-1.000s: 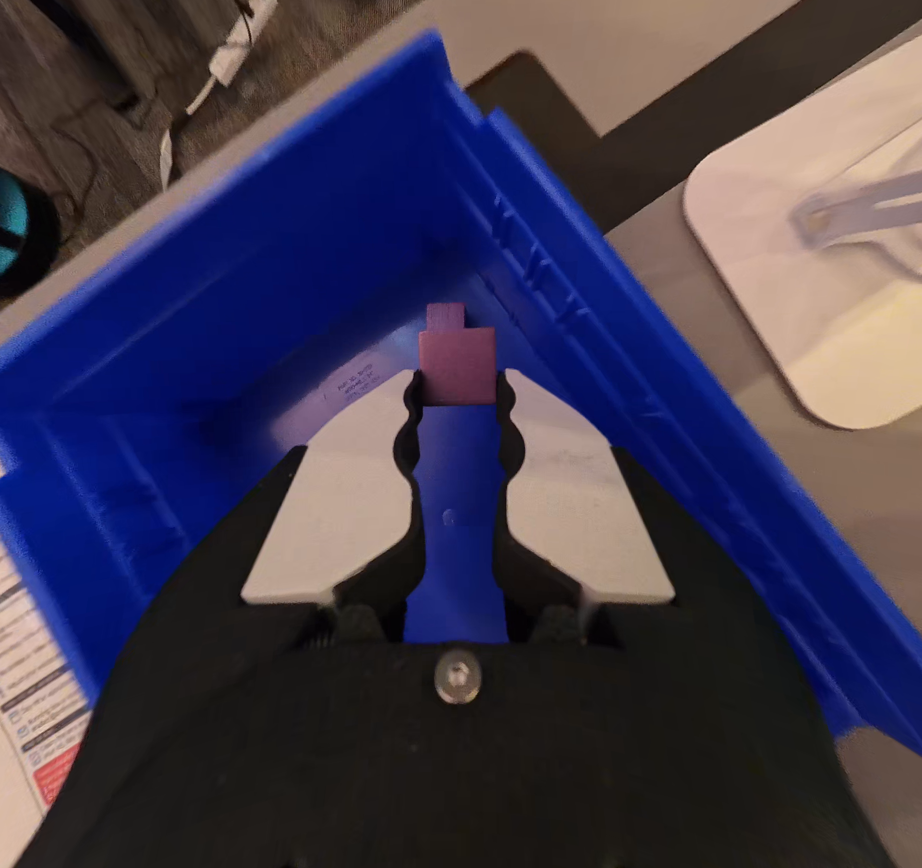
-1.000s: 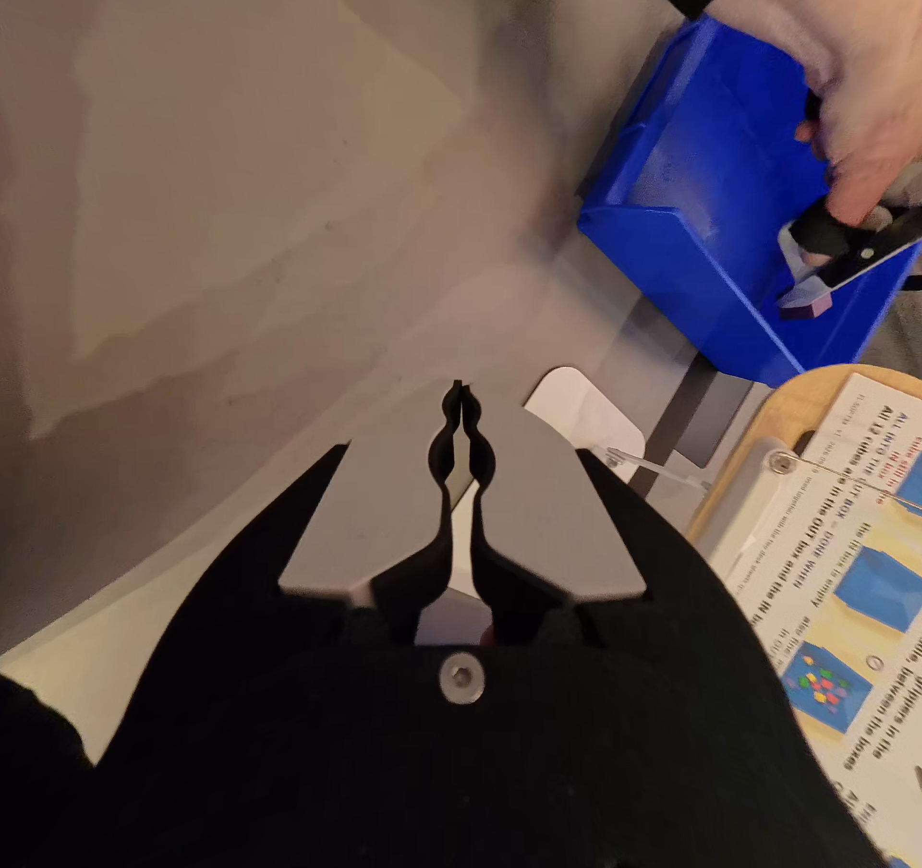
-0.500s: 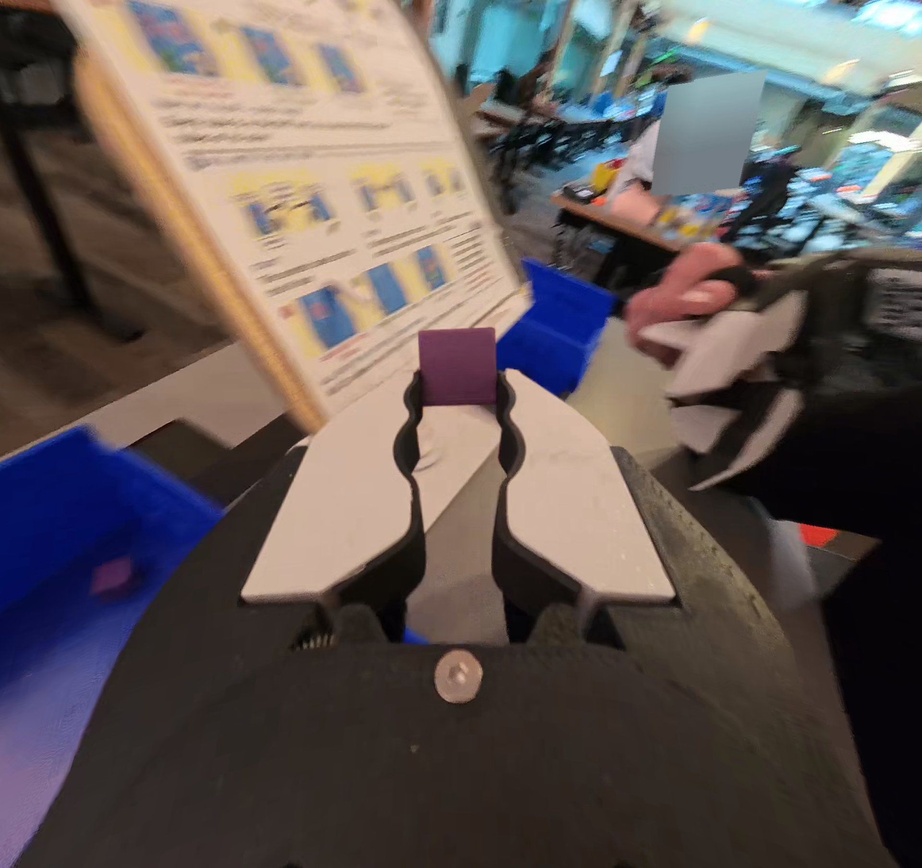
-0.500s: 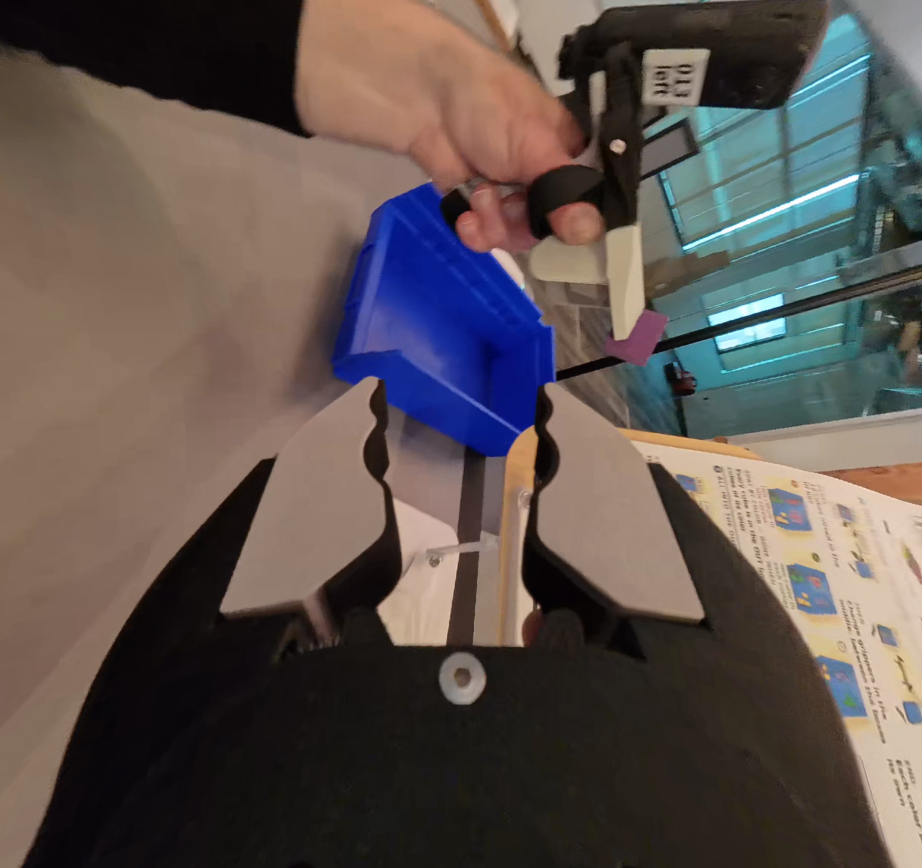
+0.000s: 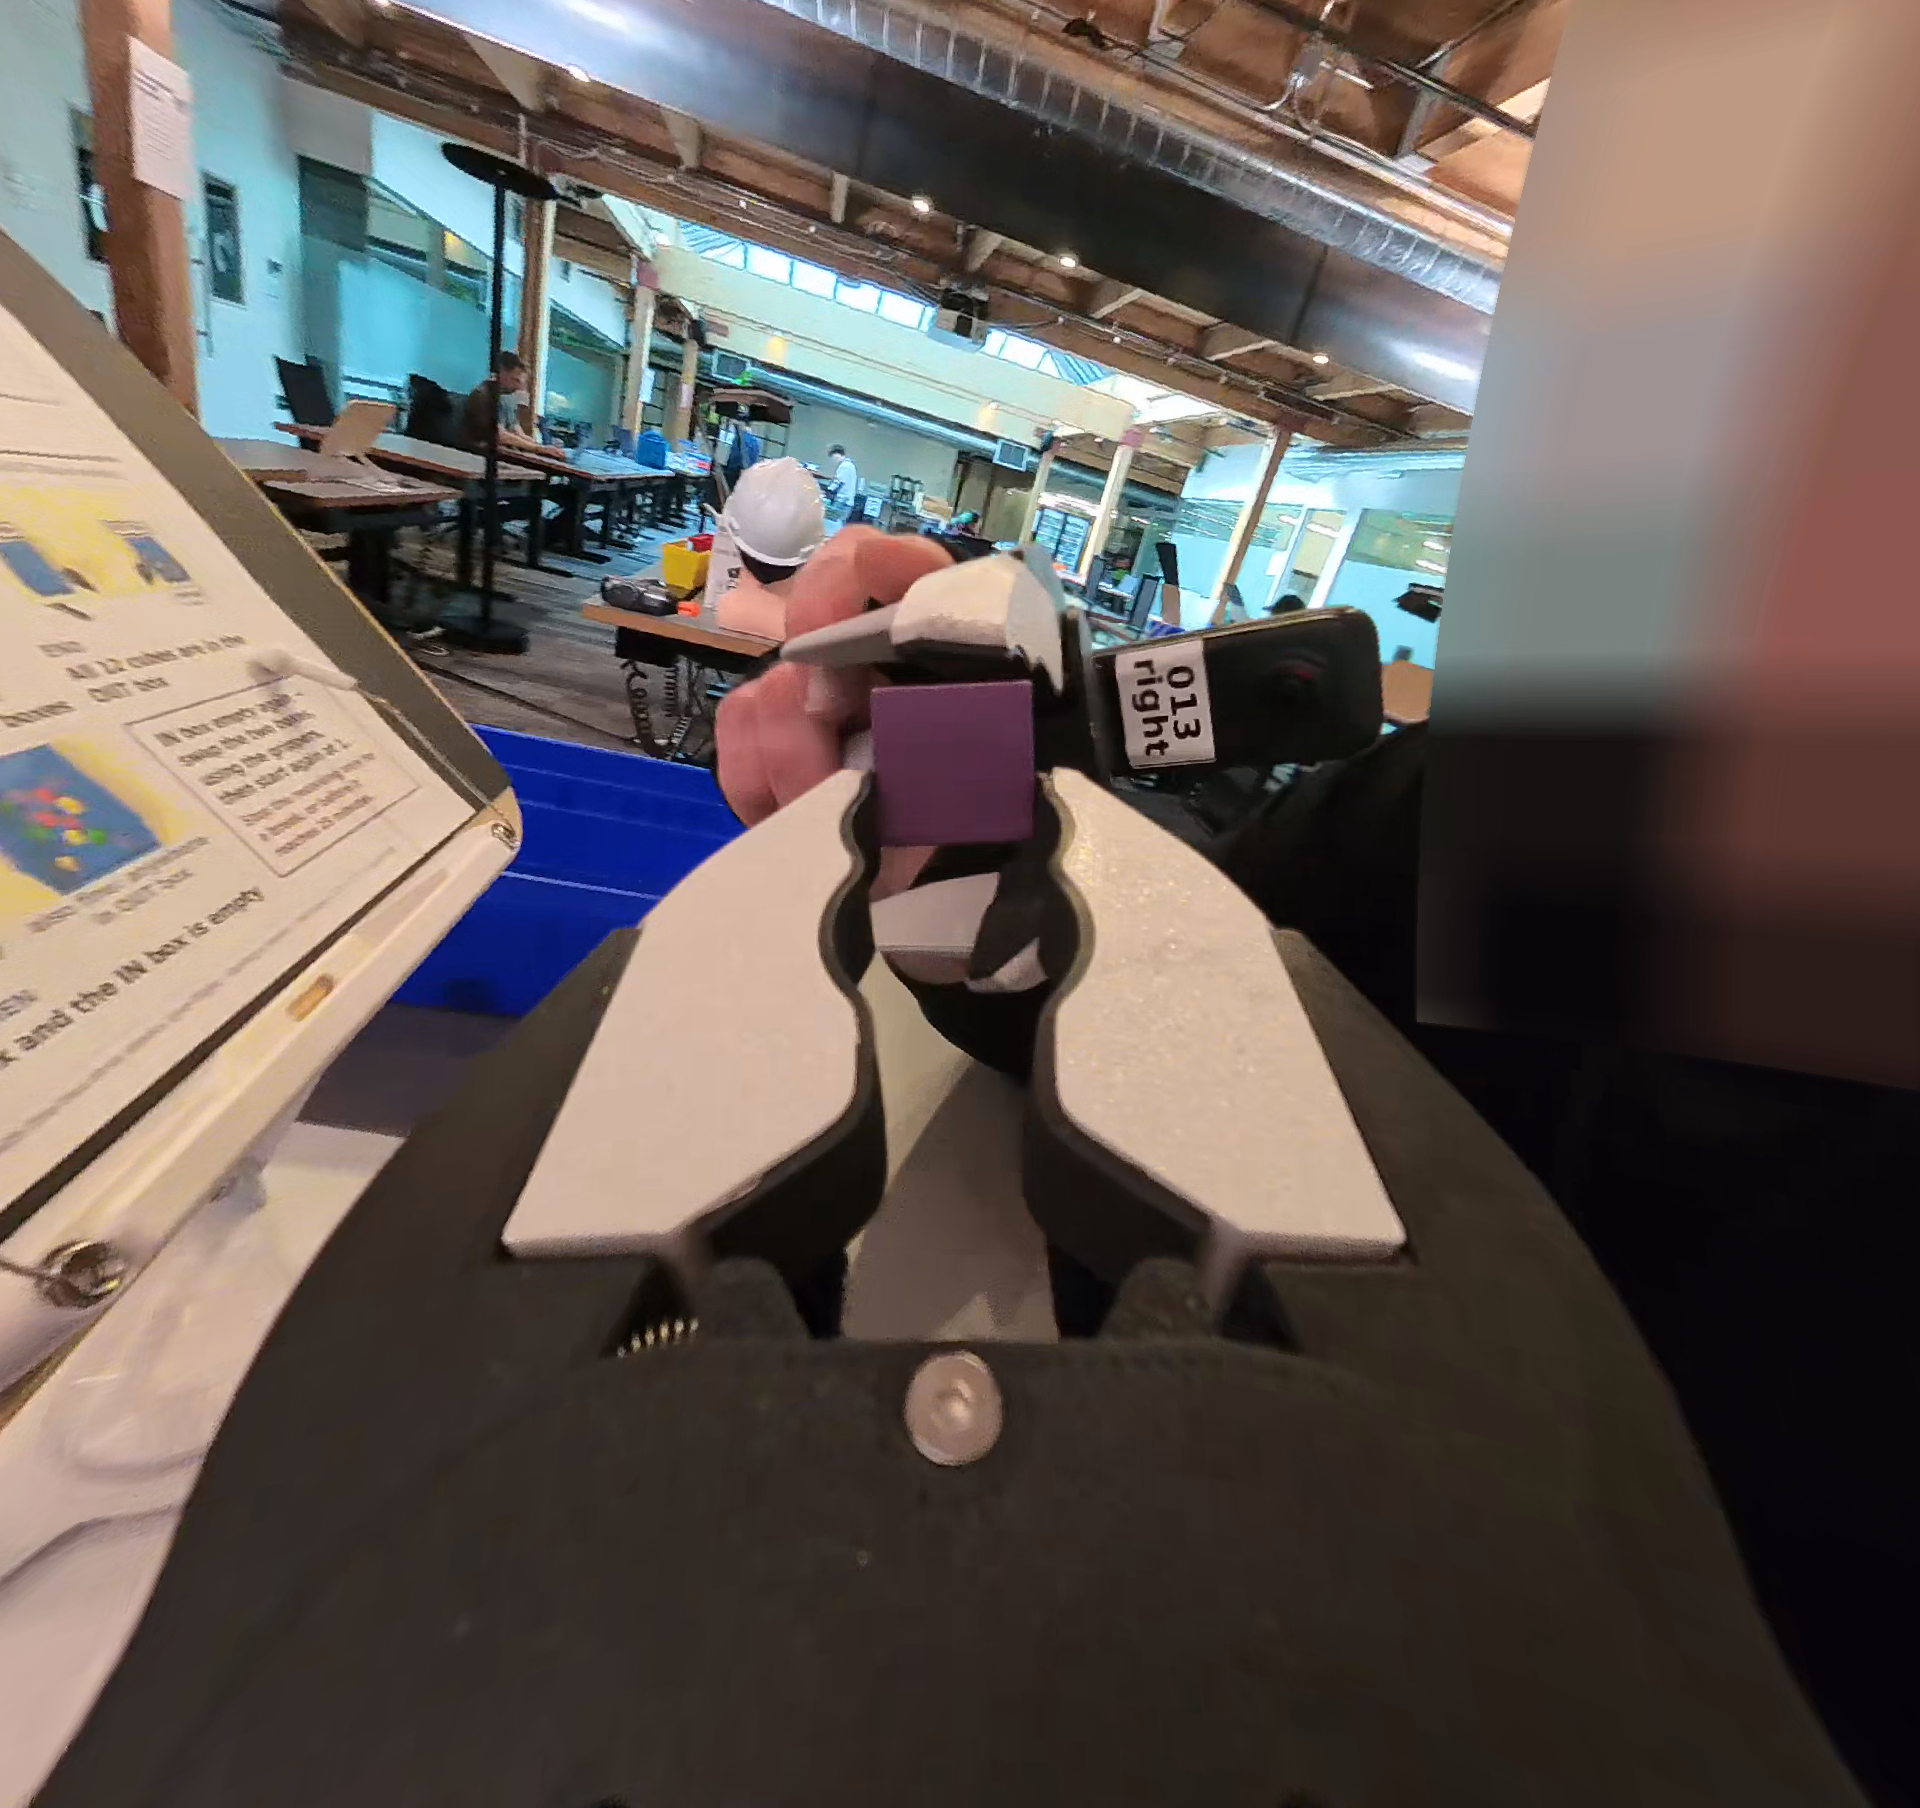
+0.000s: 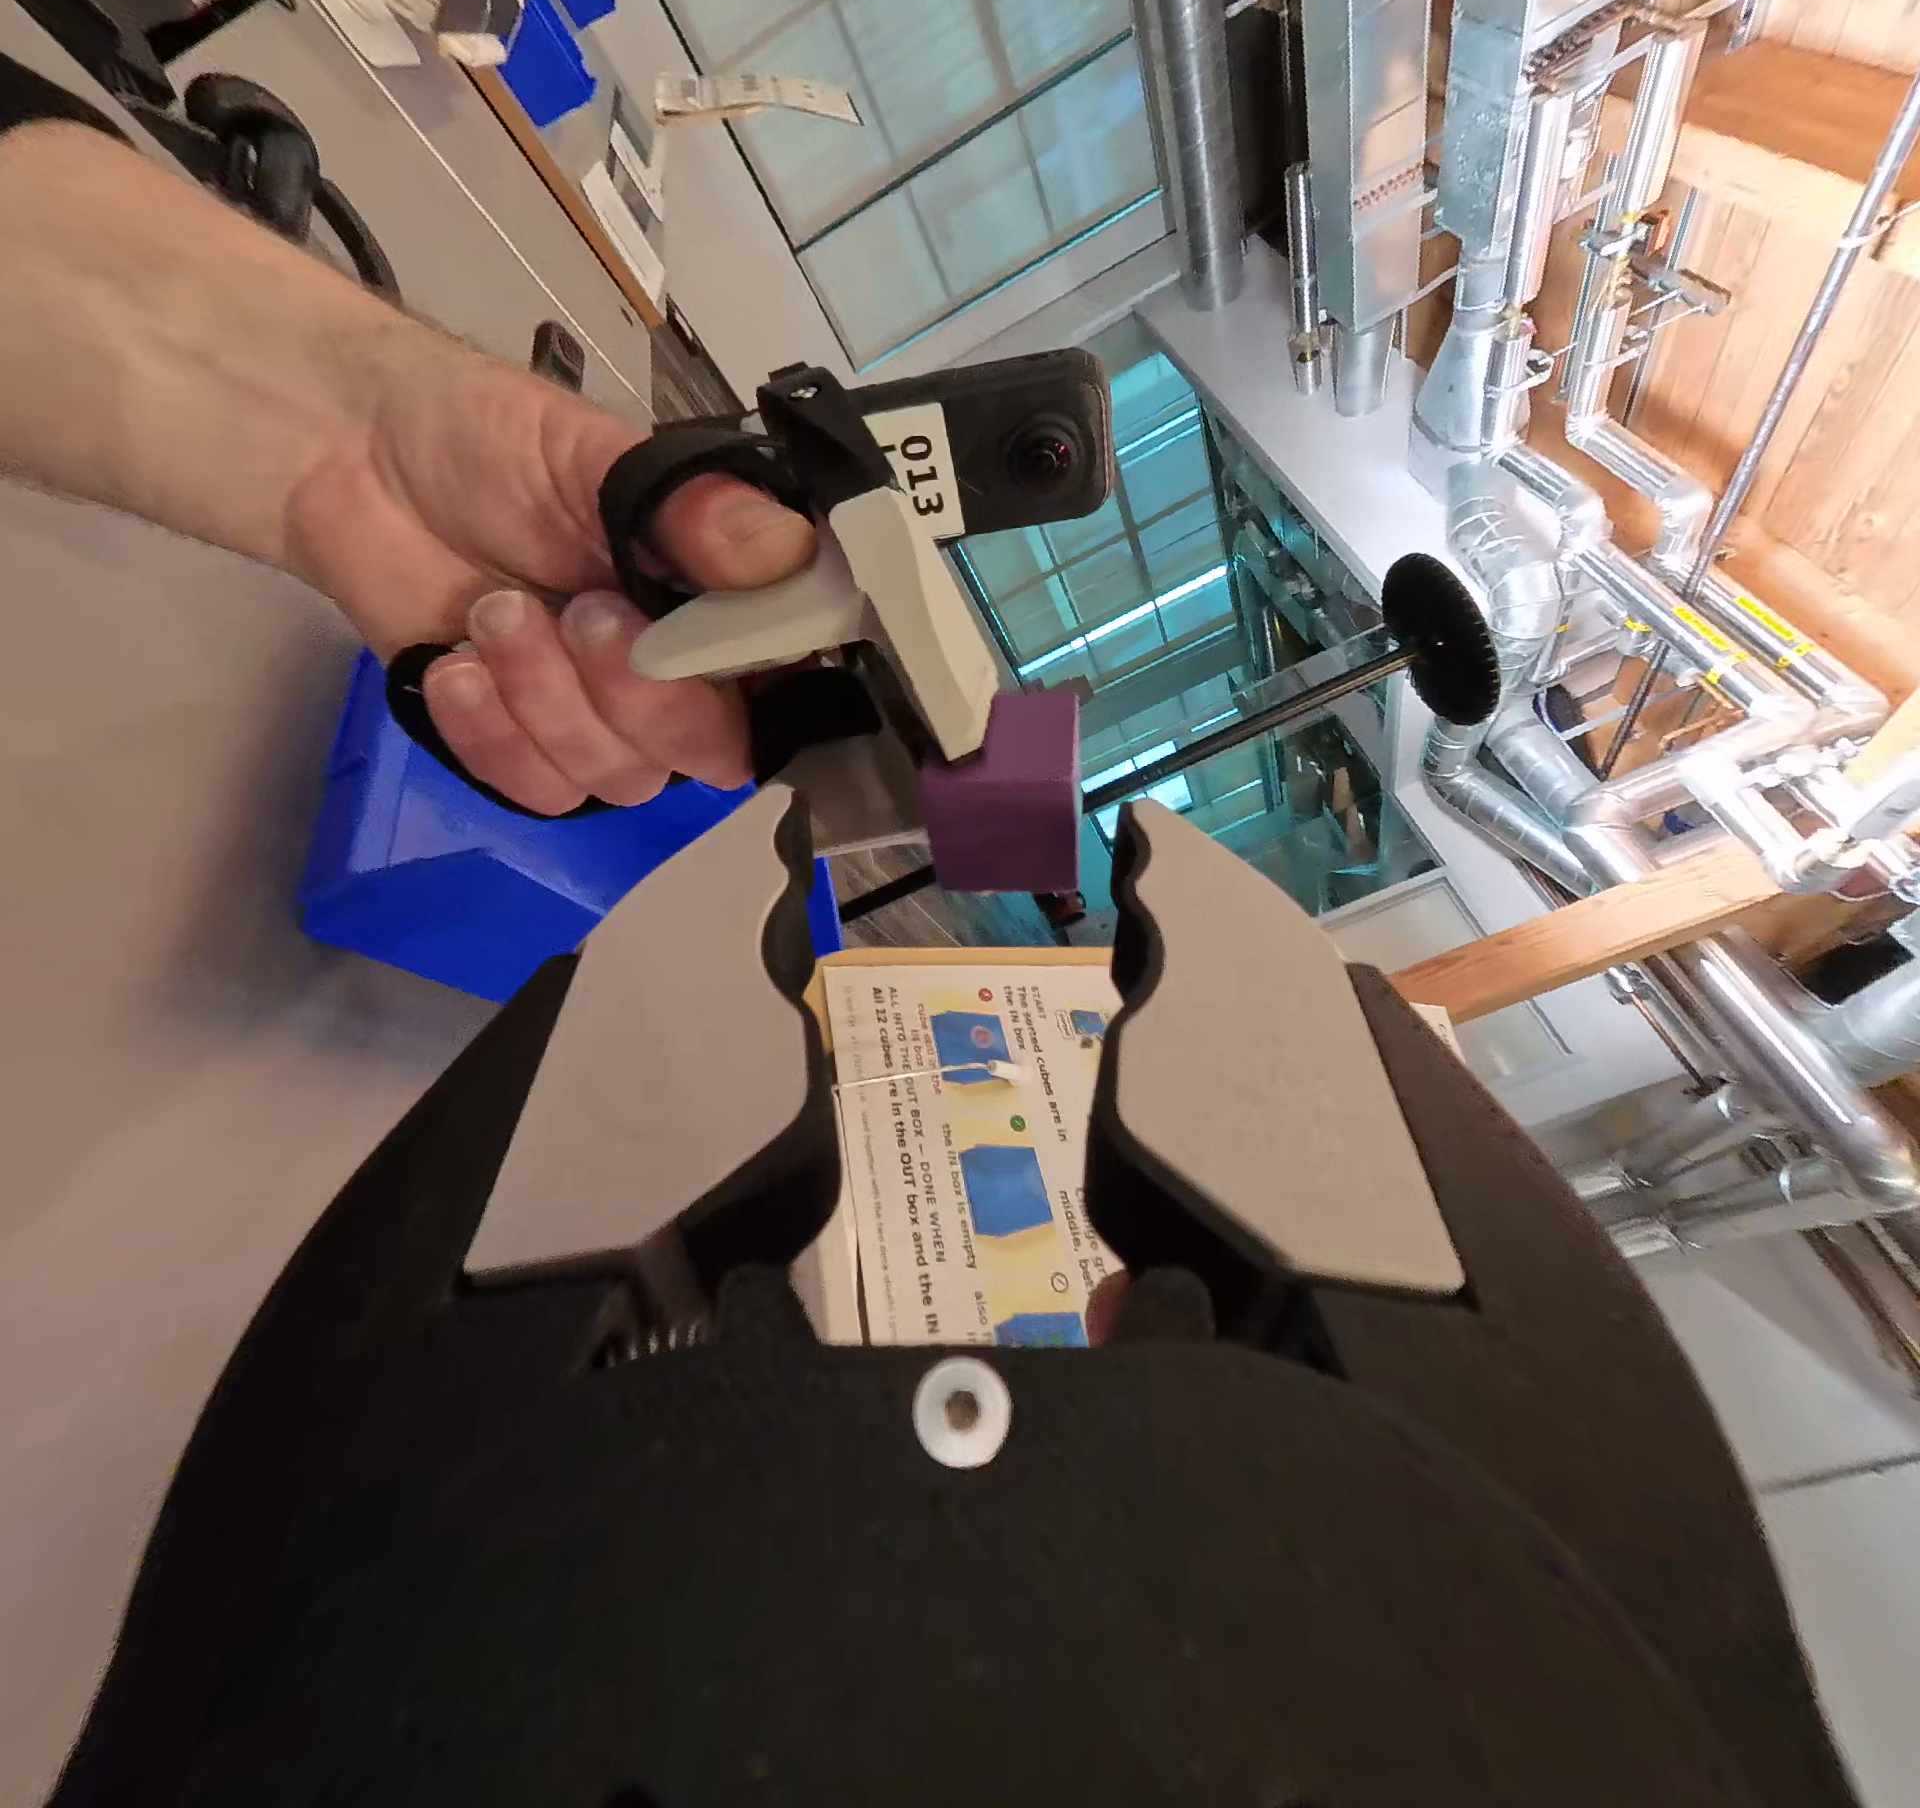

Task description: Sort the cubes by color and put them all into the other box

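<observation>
My left gripper (image 5: 952, 808) is shut on a purple cube (image 5: 954, 773) and holds it up in the air. My right gripper (image 6: 958, 828) is open, its jaws wide apart. In the right wrist view the purple cube (image 6: 1003, 802) hangs at my open fingertips, nearer the right one, still gripped by the left gripper (image 6: 971, 745) in a person's hand (image 6: 436, 553). The two grippers face each other. A blue box (image 6: 457, 865) sits on the grey table behind; its inside is hidden. The box's rim also shows in the left wrist view (image 5: 613, 802).
An instruction board (image 5: 197, 771) on a wooden backing stands at the left, and it also shows between my right jaws (image 6: 914, 1135). The grey table (image 6: 156, 979) lies below. An open workshop with desks and people is far behind.
The left gripper lifted the purple cube out of the blue box and swung up. The right gripper opened from shut and turned to face it; the cube now sits at its fingertips.
</observation>
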A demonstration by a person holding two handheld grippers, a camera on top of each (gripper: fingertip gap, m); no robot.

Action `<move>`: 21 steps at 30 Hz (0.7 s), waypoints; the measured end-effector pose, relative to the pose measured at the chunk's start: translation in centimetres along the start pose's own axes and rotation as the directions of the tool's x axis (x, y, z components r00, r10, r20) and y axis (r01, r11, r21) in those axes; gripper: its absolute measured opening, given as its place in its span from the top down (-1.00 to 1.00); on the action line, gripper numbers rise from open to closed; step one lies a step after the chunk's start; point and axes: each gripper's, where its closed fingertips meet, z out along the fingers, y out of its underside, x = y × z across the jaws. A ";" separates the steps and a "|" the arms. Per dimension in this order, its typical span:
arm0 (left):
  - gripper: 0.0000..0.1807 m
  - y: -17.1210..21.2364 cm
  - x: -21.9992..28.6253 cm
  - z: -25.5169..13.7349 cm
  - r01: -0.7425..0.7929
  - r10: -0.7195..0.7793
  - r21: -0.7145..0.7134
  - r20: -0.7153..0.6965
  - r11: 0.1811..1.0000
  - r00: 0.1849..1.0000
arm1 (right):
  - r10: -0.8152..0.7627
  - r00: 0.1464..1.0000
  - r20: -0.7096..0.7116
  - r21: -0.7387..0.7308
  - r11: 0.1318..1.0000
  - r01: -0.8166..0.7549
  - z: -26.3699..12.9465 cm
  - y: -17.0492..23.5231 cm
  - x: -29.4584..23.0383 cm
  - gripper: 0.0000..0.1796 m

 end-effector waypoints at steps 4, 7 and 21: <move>0.70 0.4 -0.2 0.2 0.028 -0.027 0.015 -0.036 0.999 0.999 | -0.035 0.999 -0.019 -0.011 0.999 0.035 0.0 0.4 0.0 0.49; 0.70 0.6 -0.3 0.2 0.039 -0.039 0.014 -0.043 0.999 0.998 | -0.063 0.998 -0.026 -0.021 0.998 0.063 0.0 0.7 -0.1 0.59; 0.70 1.2 0.2 0.8 0.064 -0.063 0.005 -0.097 0.998 0.993 | -0.103 0.993 -0.061 -0.036 0.994 0.101 0.0 0.7 0.1 0.68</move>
